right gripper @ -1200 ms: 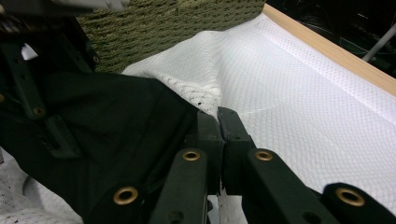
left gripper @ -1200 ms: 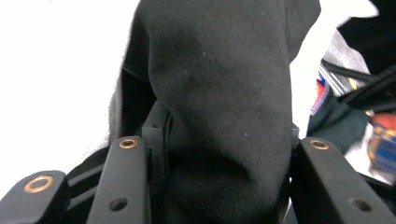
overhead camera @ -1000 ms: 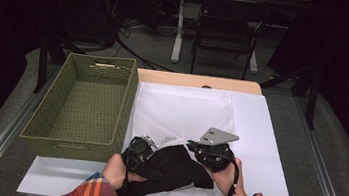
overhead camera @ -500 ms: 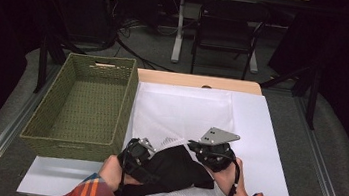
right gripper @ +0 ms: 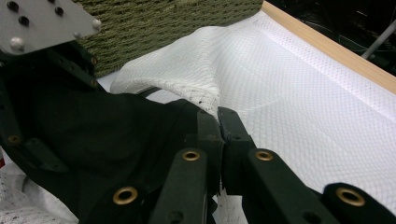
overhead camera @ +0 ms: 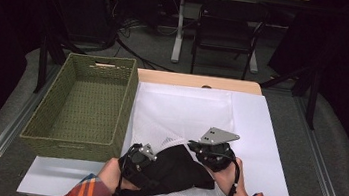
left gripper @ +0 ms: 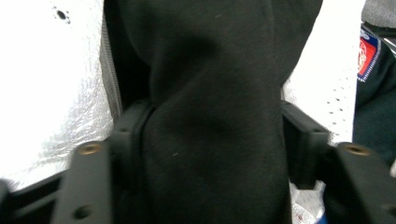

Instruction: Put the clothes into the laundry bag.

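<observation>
A black garment (overhead camera: pixel 173 171) lies bunched at the near edge of a white mesh bag (overhead camera: pixel 186 109), partly under the bag's lifted edge. My left gripper (overhead camera: pixel 146 167) is at the garment's left side. Its jaws have just been closing and now pinch a thick fold of the black garment (left gripper: pixel 210 116). My right gripper (overhead camera: pixel 195 147) is at the garment's far right side. In the right gripper view the right gripper (right gripper: pixel 219 119) is shut on the raised rim of the mesh bag (right gripper: pixel 187 70).
A woven green basket (overhead camera: pixel 71 143) stands to the left of the bag, close to my left hand. The bag lies on a white sheet (overhead camera: pixel 266 154) over a table with a wooden far edge (overhead camera: pixel 199 81). A chair (overhead camera: pixel 228 34) stands beyond it.
The left gripper has shifted slightly on the black garment near the table's front edge. The right gripper and the lifted mesh edge have stayed in place.
</observation>
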{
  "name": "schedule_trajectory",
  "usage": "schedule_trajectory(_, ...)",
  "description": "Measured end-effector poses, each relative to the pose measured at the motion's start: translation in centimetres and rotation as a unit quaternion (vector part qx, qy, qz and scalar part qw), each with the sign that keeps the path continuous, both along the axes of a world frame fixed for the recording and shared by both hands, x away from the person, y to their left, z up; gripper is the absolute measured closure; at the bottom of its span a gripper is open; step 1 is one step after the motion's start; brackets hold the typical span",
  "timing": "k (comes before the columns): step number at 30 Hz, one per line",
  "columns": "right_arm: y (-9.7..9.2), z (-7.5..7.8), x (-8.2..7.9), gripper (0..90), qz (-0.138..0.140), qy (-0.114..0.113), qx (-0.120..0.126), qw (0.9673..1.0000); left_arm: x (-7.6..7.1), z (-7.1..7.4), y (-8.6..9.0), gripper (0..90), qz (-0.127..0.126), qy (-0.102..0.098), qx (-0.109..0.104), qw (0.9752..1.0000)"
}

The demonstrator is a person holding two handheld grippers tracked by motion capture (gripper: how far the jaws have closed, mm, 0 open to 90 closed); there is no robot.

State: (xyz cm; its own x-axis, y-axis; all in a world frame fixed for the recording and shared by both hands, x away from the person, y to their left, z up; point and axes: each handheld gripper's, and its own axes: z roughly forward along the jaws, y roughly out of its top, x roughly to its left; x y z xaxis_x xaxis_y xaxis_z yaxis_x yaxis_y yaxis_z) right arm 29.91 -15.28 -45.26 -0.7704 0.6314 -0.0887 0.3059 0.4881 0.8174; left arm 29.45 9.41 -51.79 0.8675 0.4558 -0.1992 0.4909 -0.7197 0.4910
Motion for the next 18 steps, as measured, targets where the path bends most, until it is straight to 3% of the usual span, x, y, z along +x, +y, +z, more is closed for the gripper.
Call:
schedule_trajectory(4, 0.0, 0.1, -0.1, 89.0, 0.0, 0.0, 0.002, 1.0, 0.0, -0.3, 0.5, 53.5, 0.0, 0.002, -0.023, 0.9997)
schedule_trajectory(8, -0.2, 0.3, 0.0, 89.0, -0.001, -0.003, 0.006, 1.0, -0.1, 0.1, 0.7, 57.0, 0.021, 0.012, -0.04, 0.9989)
schedule_trajectory(12, -0.2, 0.6, -0.3, 89.0, -0.001, -0.007, 0.009, 0.9999, -0.4, 1.1, 0.4, 57.4, 0.065, 0.022, -0.059, 0.9959)
schedule_trajectory(16, 0.0, 0.7, -0.5, 89.0, 0.0, -0.01, 0.006, 0.9999, -0.4, 1.3, -0.2, 56.7, 0.098, 0.019, -0.06, 0.9932)
schedule_trajectory(18, 0.0, 0.4, -0.4, 89.0, -0.002, -0.005, 0.004, 1.0, -0.2, 0.8, -0.5, 55.6, 0.096, 0.009, -0.04, 0.9945)
